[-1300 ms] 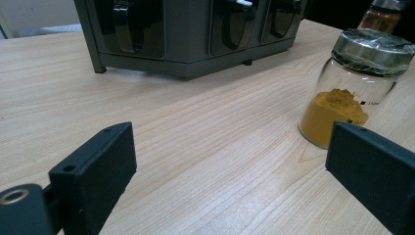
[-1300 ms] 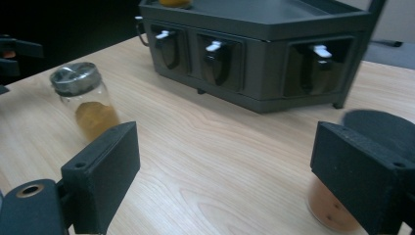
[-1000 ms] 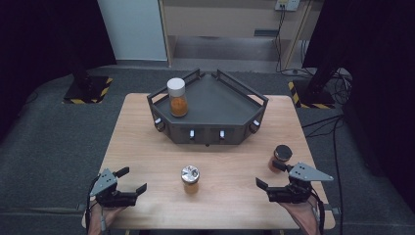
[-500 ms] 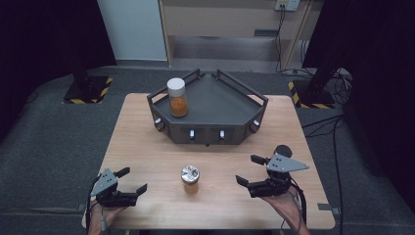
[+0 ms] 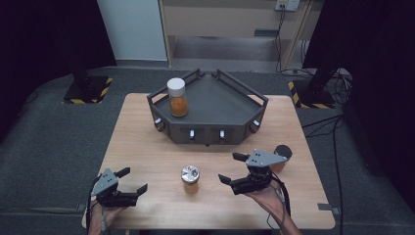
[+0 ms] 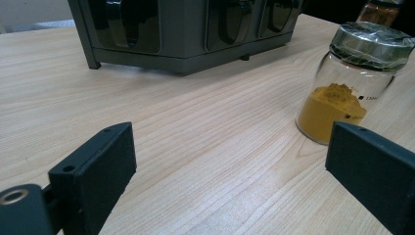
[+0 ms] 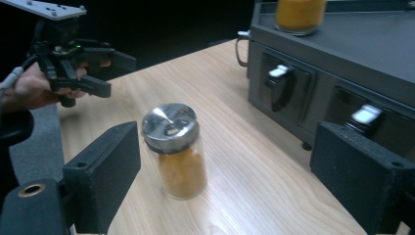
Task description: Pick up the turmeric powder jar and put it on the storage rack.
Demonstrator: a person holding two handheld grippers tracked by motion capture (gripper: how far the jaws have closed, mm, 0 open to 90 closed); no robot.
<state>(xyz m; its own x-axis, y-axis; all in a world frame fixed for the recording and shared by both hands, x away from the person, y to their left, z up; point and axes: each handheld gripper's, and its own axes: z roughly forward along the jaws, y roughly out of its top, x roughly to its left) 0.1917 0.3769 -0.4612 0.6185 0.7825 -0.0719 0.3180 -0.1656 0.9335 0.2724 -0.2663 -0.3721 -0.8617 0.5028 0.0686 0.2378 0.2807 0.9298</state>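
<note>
Jar (image 5: pixel 190 179) with orange powder stands upright on worktop (image 5: pixel 147 147), apart from both grippers. Right gripper (image 5: pixel 234 168) near it, jaws wide apart, empty. Left gripper (image 5: pixel 132 180) likewise agape, holding nothing.

The wooden table (image 5: pixel 142 147) carries a dark tray rack (image 5: pixel 215 122) at the back, a silver-lid jar (image 5: pixel 190 178) w/ orange powder near the front, and a dark-lid jar (image 5: pixel 281 155) at right.

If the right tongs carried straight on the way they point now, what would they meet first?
Most likely the silver-lidded jar of orange powder: it stands between the open jaws of the right tongs, a little toward the left one. Depth is hard to judge.
</note>
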